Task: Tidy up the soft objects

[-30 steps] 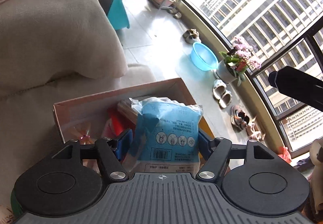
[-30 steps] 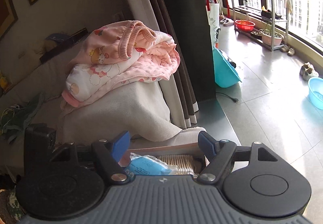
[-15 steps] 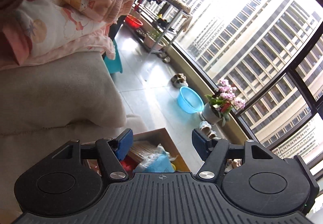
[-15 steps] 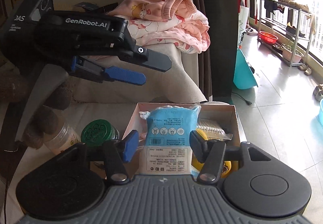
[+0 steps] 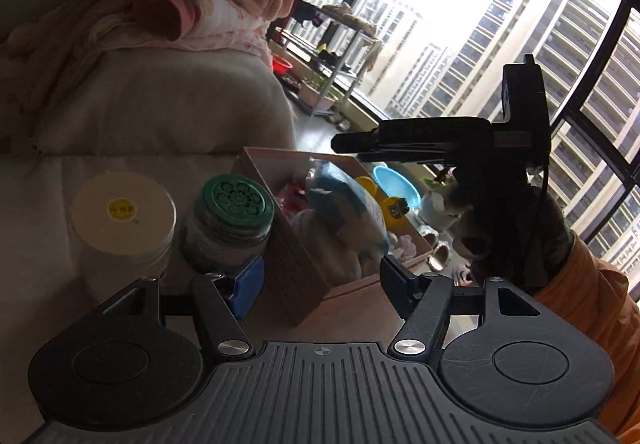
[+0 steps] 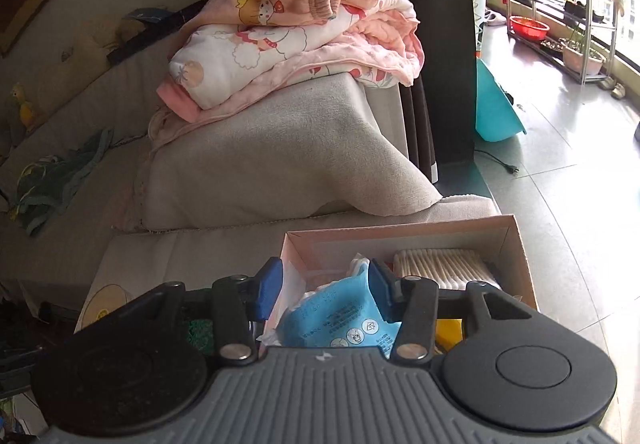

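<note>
Right gripper [image 6: 326,290] reaches level over the cardboard box [image 6: 516,240], fingers pinching the blue packet [image 6: 340,318] held above its near end. Left gripper [image 5: 320,284], fingers spread and holding nothing, hovers beside the box's near corner.

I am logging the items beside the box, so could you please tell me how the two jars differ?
The white-lid jar has a plain cream lid with a yellow sticker; the green-lid jar has a green lid with a moulded flower pattern. The white-lid jar looks wider than the green-lid jar. The green-lid jar stands right by the box; the white-lid jar is farther from it. Both stand upright, lids on.
</note>
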The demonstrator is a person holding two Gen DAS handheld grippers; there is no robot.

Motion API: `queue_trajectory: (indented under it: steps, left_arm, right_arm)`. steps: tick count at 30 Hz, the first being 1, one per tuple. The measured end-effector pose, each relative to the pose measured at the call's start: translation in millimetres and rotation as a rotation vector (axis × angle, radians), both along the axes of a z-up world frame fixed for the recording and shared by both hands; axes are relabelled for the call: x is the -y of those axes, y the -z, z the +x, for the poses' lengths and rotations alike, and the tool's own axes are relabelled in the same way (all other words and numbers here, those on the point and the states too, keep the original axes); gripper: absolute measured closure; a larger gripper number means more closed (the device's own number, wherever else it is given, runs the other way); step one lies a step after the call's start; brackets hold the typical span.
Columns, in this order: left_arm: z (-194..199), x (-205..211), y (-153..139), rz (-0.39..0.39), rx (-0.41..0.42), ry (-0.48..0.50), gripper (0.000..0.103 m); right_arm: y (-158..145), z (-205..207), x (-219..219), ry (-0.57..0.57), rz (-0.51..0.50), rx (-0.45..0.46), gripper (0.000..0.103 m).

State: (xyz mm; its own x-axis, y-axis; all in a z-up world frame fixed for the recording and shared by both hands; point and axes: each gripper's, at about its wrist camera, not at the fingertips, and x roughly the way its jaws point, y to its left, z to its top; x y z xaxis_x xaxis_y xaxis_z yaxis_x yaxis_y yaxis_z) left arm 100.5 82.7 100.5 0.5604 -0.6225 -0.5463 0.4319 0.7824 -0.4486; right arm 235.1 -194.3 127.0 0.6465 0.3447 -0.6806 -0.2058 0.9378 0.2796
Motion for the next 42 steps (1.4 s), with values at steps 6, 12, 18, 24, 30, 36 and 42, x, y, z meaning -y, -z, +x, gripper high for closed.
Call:
queue_trajectory:
  steps: [6, 12, 18, 24, 30, 36, 42]
  left_arm:
    - [-45, -25, 58, -0.015, -0.051, -0.124, 0.034]
    - [-57, -22, 65, 0.009, -0.052, -0.133, 0.034]
    - [-56, -22, 70, 0.069, -0.046, -0.154, 0.034]
    - [-61, -7, 82, 0.267, 0.004, -0.18, 0.034]
    - [-76, 8, 88, 0.377, 0.045, -0.242, 0.038]
    - [-84, 42, 95, 0.477, 0.105, -0.332, 0.029]
    - [-84, 54, 97, 0.467, 0.101, -0.413, 0.02]
  right_arm:
    - [8, -81, 6, 0.009, -0.117, 0.105, 0.031]
    - [42, -68, -3, 0.069, -0.092, 0.017, 0.053]
    - [22, -39, -13, 0.069, -0.027, 0.1, 0.054]
    - [23, -70, -14, 0.046, 0.018, 0.144, 0.053]
    - [44, -172, -22, 0.015, -0.069, 0.22, 0.027]
    - [96, -201, -32, 0.039, -0.158, 0.104, 0.024]
    - [116, -198, -21, 0.058, -0.138, 0.038, 0.021]
